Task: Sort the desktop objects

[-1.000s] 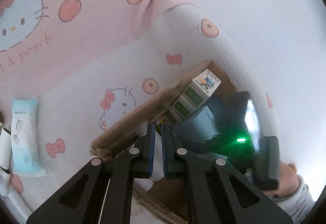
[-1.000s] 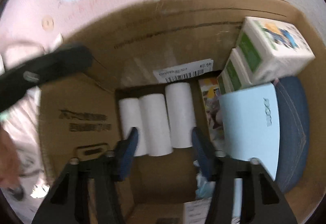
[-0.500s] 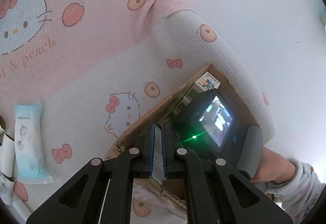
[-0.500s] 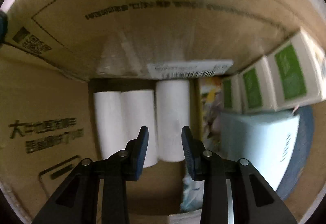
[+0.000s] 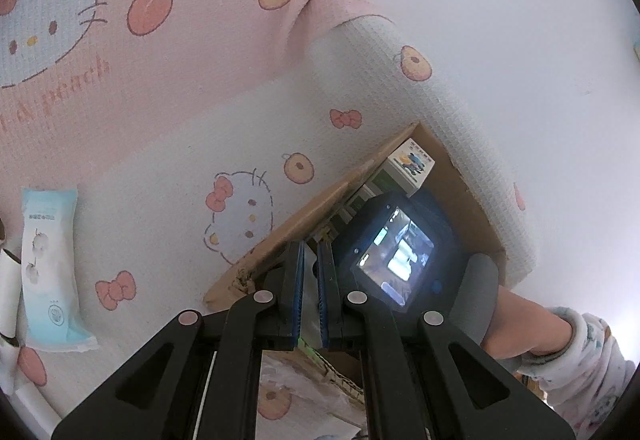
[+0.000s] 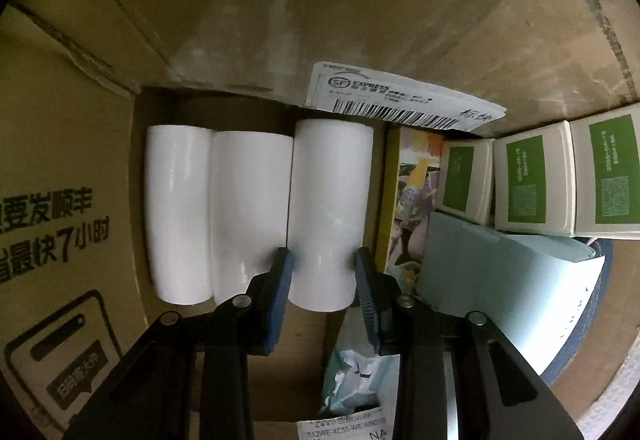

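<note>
Reaching straight down into a cardboard box [image 6: 280,20], the right gripper [image 6: 322,272] has its blue pads on either side of a white paper roll [image 6: 330,208], closed to the roll's width and seemingly pressing its sides. That roll lies at the right end of a row of three on the box floor; the middle roll [image 6: 250,208] touches it, and the left roll [image 6: 178,208] sits close to the box's left wall, leaving little room on that side. Just right of the gripped roll a colourful flat box [image 6: 408,200] stands on edge, so the right finger [image 6: 366,292] fits into a narrow gap. Further right are three green-labelled cartons [image 6: 532,180] and a pale blue pack [image 6: 500,280], filling that end. A shipping label [image 6: 400,100] hangs from the far wall (its barcode is readable).

From the left camera, the left gripper [image 5: 311,280] hovers above the box's near rim with its jaws almost together and nothing between them. Outside the box, a light blue wipes packet [image 5: 48,272] lies well apart on the cartoon-print cloth [image 5: 180,120], near the cloth's left edge
</note>
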{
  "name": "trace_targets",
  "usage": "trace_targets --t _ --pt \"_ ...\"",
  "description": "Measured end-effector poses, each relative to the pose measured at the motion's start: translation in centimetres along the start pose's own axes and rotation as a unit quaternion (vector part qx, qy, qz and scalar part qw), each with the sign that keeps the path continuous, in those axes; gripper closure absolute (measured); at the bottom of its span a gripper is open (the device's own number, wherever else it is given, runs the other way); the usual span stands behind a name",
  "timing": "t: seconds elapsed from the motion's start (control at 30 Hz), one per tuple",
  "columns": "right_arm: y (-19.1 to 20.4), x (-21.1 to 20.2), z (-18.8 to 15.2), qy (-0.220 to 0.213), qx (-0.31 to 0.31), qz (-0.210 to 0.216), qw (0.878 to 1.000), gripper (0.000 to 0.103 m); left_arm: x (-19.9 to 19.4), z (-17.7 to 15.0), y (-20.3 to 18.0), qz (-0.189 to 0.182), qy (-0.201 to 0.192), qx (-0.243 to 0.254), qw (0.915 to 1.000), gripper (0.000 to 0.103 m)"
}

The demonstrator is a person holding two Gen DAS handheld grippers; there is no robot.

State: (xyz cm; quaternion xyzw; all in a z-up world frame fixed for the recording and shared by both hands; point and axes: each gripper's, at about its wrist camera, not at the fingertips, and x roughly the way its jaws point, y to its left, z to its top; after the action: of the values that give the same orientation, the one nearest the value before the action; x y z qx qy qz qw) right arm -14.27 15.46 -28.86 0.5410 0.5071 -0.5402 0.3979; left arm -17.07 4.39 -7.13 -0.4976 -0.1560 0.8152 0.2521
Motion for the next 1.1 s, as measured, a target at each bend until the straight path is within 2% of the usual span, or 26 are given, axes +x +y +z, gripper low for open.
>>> trace_targets --t 0.57,0.67,0.8,0.9,1.0,1.07,1.1 --pt "1.2 -0.2 -0.4 0.024 -0.018 -0.005 1.0 0.074 0.3 0.1 0.1 0.003 0.013 -0.004 0.9999 0.097" --pt "1.1 -0.6 -0.3 0.019 -0.008 0.0 1.0 0.074 0.2 0.1 0.0 0.002 0.01 -0.001 0.9999 0.093" --pt "-0.3 -3.3 -1.0 -0.025 0.052 0.064 0.996 0.073 -0.5 -0.1 -0.6 0.004 -0.008 0.018 0.9998 0.086" --pt "-1.1 -6.4 -2.0 -0.071 0.082 0.07 0.992 0.073 -1.0 -0.5 -1.1 0.003 -0.02 0.026 0.9995 0.086" --pt "-0.8 -9.9 -4.0 -0.131 0.099 0.101 0.981 0.071 -1.7 -1.3 -1.3 -0.011 -0.03 0.022 0.9992 0.086" --pt "-0.2 -12.3 -4.9 -0.174 0.101 0.119 0.972 0.065 -2.7 -2.2 -1.5 -0.01 -0.051 0.021 0.9984 0.09" --pt "0.4 -13.5 -4.3 -0.19 0.099 0.126 0.969 0.063 -3.2 -2.7 -1.6 -0.012 -0.063 0.022 0.9977 0.096"
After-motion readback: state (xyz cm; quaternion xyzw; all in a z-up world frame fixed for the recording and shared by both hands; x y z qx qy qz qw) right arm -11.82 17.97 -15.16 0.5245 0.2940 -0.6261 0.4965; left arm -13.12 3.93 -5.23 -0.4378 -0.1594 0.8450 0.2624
